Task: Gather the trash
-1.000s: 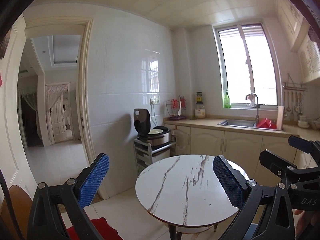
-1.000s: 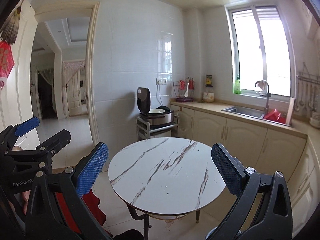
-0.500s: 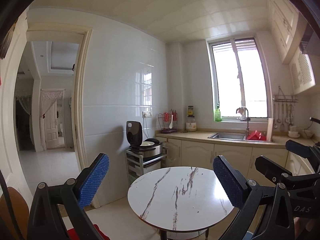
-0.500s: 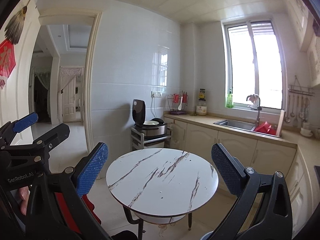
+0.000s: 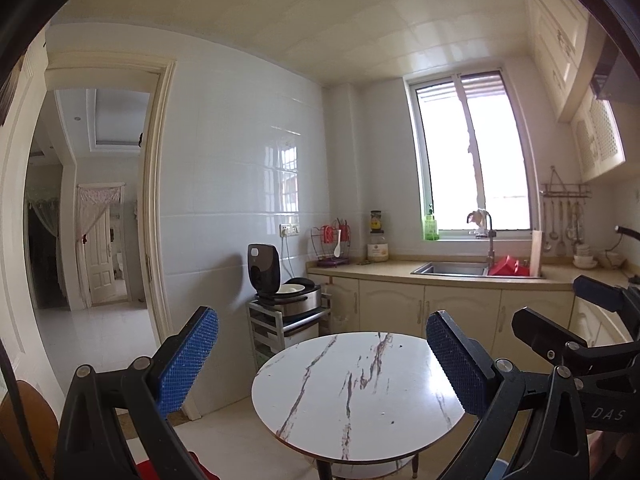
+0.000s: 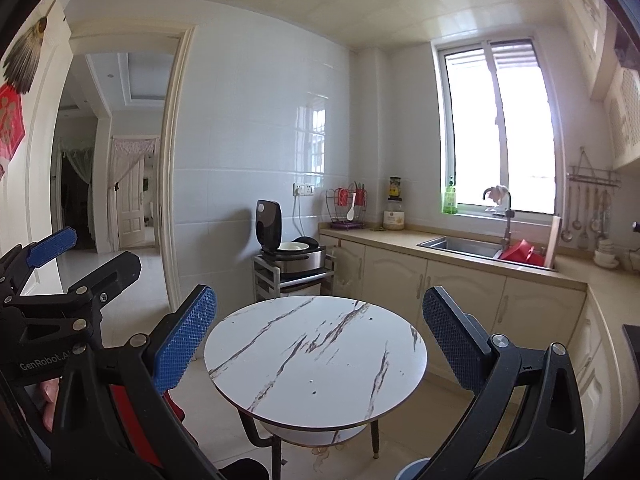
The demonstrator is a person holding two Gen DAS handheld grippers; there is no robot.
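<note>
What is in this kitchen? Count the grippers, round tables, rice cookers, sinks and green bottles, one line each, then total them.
Grippers: 2, the left gripper and the right gripper, both open
Round table: 1
Rice cooker: 1
Sink: 1
Green bottle: 1
Total: 6

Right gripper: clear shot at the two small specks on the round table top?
Probably yes. The right gripper is open and empty, the specks lie in the open on the round table, nothing between. They may be too tiny to pinch.

"DAS" on right gripper [image 5: 624,292]; "GenRobot.A" on left gripper [image 6: 52,246]
</note>
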